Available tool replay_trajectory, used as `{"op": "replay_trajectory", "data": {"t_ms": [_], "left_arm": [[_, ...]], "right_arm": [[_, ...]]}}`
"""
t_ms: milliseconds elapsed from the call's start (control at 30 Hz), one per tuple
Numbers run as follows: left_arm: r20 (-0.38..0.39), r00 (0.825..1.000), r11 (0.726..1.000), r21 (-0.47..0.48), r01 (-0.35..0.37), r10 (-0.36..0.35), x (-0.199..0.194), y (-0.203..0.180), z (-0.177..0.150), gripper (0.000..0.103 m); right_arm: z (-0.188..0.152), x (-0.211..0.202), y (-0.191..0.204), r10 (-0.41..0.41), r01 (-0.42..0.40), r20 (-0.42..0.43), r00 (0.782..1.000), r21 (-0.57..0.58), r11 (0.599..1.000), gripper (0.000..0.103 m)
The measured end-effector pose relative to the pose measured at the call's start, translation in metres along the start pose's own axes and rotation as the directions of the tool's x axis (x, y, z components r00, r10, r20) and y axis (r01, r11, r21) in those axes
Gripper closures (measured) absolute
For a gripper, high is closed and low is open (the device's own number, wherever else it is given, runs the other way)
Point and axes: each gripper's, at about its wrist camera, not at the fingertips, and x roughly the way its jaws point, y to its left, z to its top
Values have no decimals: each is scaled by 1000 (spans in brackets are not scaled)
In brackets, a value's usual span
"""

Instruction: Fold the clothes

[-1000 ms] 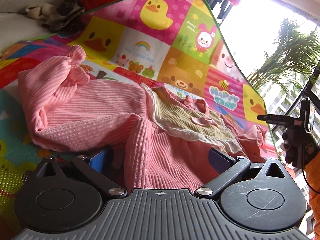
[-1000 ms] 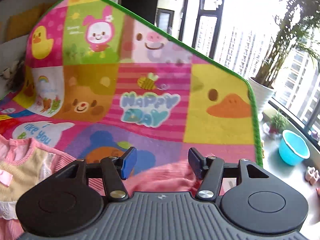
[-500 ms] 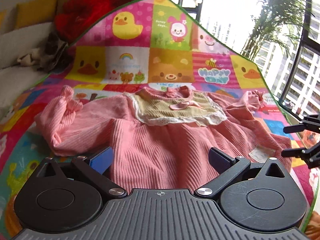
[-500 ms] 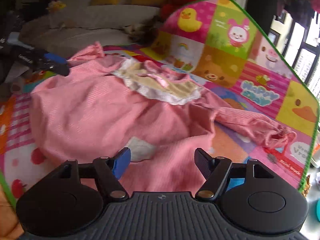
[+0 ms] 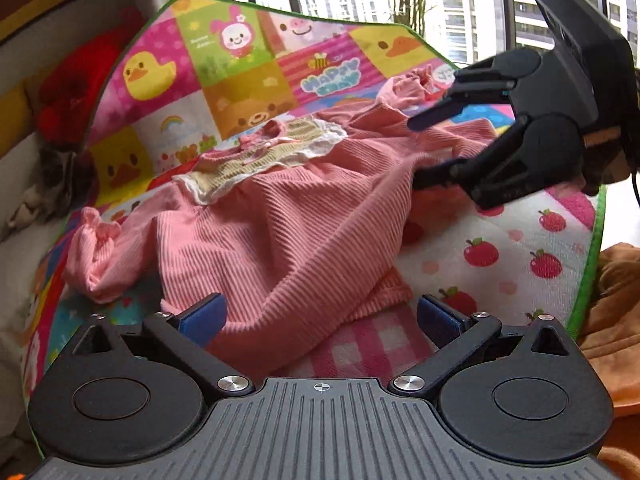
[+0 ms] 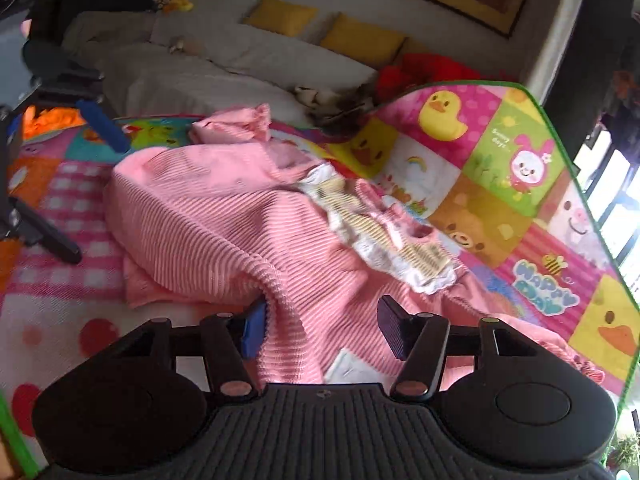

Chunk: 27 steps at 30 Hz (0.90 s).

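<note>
A pink ribbed dress [image 5: 280, 224] with a cream lace-trimmed bib [image 5: 260, 156] is lying spread on a colourful cartoon play mat [image 5: 500, 248], its far edge curling up against a sofa [image 6: 208, 72] with yellow cushions [image 6: 280, 16].

The left gripper [image 5: 320, 316] is hovering over the dress hem, its jaws standing wide apart; cloth is lying between them, but the pads are not pressing on it.

The right gripper [image 6: 322, 326] is positioned at the opposite side of the hem. Its jaws are closing with a raised ridge of pink cloth between them; the left blue pad is touching the fabric, while the other is standing clear.

One sleeve [image 5: 92, 252] is lying bunched at the mat's left side; a red cloth [image 6: 424, 70] is resting on the sofa beyond the mat.
</note>
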Motion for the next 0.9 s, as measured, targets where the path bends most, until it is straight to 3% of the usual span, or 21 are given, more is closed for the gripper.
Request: {"op": "replay_trajectory", "data": {"t_ms": [100, 233, 367, 500, 567, 633, 733, 833, 900], "left_arm": [[-18, 999, 999, 19, -38, 39, 10, 2, -3, 0], [0, 993, 993, -3, -122, 122, 24, 19, 4, 0], [40, 976, 974, -84, -212, 216, 32, 46, 22, 0], [87, 955, 949, -173, -265, 283, 35, 69, 45, 0], [106, 949, 939, -210, -271, 297, 36, 77, 54, 0], [106, 952, 939, -231, -256, 286, 40, 79, 58, 0], [91, 956, 940, -228, -253, 279, 49, 79, 56, 0], [57, 955, 933, -236, -272, 293, 60, 83, 49, 0], [24, 950, 920, -259, -295, 312, 64, 91, 43, 0]], "right_arm": [[1, -7, -16, -2, 2, 3, 1000, 31, 1000, 45], [-14, -18, -9, 90, -89, -44, 995, 13, 996, 45], [-29, -22, 17, 145, -149, -101, 984, -38, 988, 44], [-27, -24, 31, 141, -148, -83, 986, -88, 985, 44], [-24, -14, 33, 106, -116, -89, 990, -122, 986, 47], [-18, -1, 26, 56, -69, -93, 994, -138, 988, 84], [-2, 23, -9, -81, 76, -72, 994, -74, 994, 85], [7, 39, -51, -141, 150, -103, 985, 84, 985, 78], [10, 34, -66, -121, 134, -89, 989, 151, 980, 77]]}}
